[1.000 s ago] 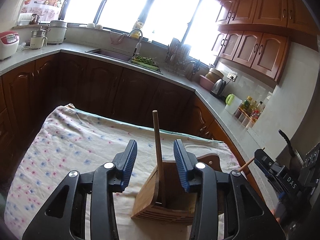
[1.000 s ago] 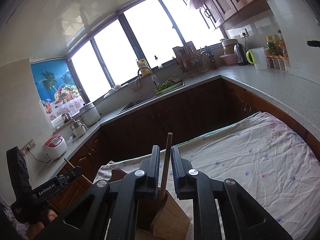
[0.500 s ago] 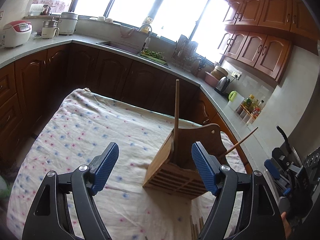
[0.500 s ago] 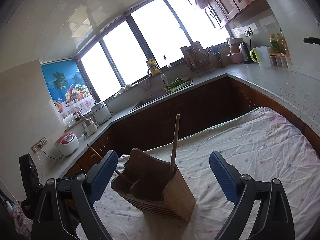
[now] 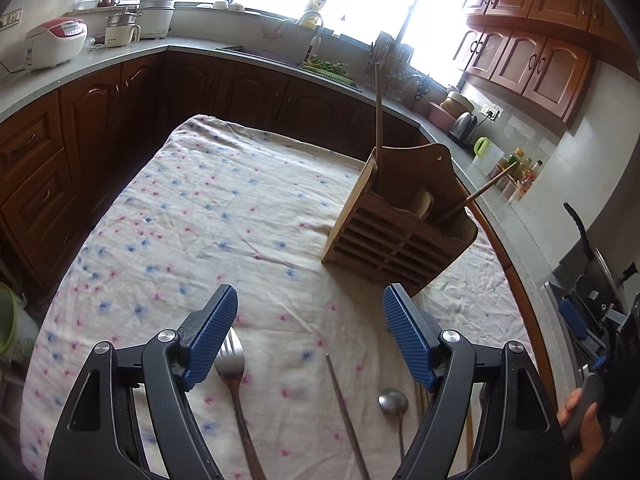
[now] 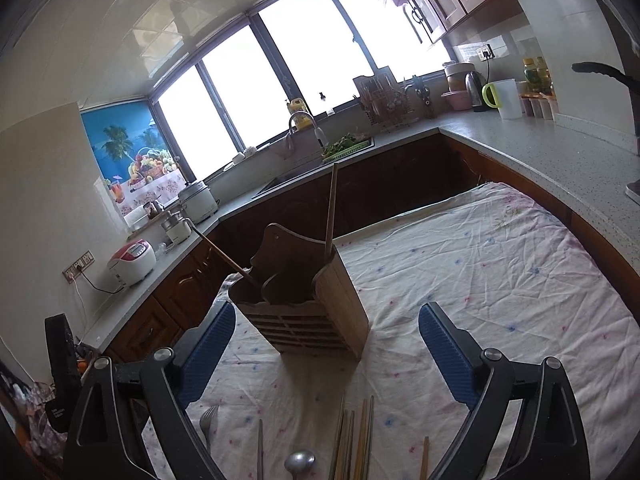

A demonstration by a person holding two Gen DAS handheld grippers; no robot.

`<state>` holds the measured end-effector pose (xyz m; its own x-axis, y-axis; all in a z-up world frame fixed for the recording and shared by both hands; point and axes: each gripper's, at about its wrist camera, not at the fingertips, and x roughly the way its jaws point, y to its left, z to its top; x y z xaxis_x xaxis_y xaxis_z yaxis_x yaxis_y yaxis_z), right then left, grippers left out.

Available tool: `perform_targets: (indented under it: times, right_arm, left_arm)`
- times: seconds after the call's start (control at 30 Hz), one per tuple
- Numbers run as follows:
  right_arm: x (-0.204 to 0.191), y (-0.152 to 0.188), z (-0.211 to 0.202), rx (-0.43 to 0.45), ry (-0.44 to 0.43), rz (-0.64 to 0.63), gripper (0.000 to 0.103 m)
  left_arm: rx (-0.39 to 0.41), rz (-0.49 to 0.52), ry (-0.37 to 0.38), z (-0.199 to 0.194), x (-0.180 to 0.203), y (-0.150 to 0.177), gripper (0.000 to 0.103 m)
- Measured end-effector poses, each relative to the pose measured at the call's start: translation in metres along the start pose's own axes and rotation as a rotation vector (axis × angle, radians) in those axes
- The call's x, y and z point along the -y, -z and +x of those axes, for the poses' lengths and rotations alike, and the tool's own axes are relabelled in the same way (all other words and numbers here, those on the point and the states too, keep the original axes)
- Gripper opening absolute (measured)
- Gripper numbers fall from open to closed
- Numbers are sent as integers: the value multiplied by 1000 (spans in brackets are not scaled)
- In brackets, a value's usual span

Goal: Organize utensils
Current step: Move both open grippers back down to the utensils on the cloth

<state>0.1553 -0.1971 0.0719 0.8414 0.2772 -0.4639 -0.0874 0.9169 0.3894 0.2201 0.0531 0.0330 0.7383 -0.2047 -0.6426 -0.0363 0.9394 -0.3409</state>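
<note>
- Both chopsticks now stand free in the wooden holder (image 5: 394, 224) on the tabletop (image 5: 192, 216), one upright (image 5: 378, 108), one leaning (image 5: 486, 186); each hand-held gripper has backed off
- Left hand-held gripper (image 5: 310, 338) and right hand-held gripper (image 6: 326, 350) gape wide, empty
- Risk: fork (image 5: 232, 360), spoon (image 5: 394, 402) and loose chopsticks (image 6: 354, 436) lie close together, so a grab may catch two or skid on the cloth
</note>
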Motion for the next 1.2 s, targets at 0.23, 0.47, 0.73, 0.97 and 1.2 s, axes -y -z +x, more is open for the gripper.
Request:
perform_targets:
  times: [0.23,0.47,0.73,0.97,1.2]
  right_arm:
    - [8,28,-23,-43,25,9,94]
    - [6,53,-34,-96,54,-35,94]
    - [2,75,-29,-152,57,-69,94]
    - [2,77,-19,-168,60,-79,94]
    - [7,79,-5,-204,79,-70,77]
  left_arm:
    - [-62,13,5,-11,1,31,77]
    - [-111,23,7,-15,3,53,77]
    - [-171,35,-1,-6,8,70,77]
    - [-210,60,-6,7,16,74,77]
    - [-232,78,-8,19,21,73,75]
